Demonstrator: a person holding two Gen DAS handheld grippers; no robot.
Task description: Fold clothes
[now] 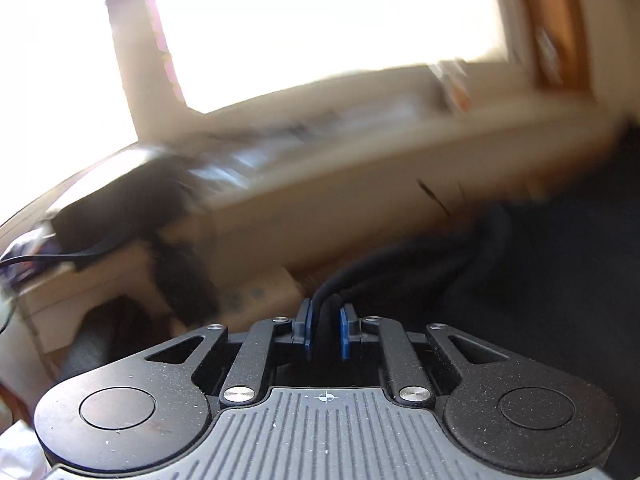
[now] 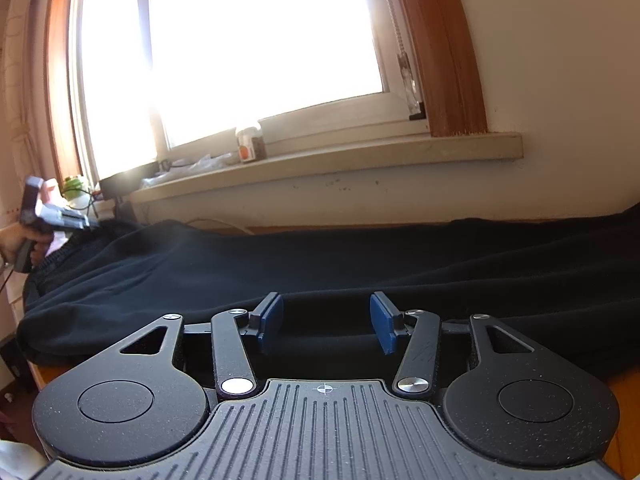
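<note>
Nearest in the left wrist view, the left gripper (image 1: 326, 334) has its blue pads (image 1: 306, 330) drawn close together on a bunched ridge of the dark garment (image 1: 540, 280) — a pinch on an edge or hem, probably so that end can be lifted and carried over for a fold. Cloth trails away from the pinch in taut ropes toward the far right, which suggests the grip is bearing some pull. That gripper points somewhat downward, and the blur of the room beyond hints at a hand in motion. In the right wrist view, the right gripper (image 2: 326, 326) stands half spread, its pads astride a thick roll of the same fabric; whether they press on it cannot be told, though the wide stance suits a bulky fold. It, too, tilts gently down at the near edge of the cloth. The garment lies spread across a wooden surface (image 2: 624, 396) below the windowsill (image 2: 400, 152) — long, low, reaching from near left to far right. At the far left, a hand (image 2: 24, 244) holds the other gripper at the garment's end, so the two tools sit well apart along its length.
</note>
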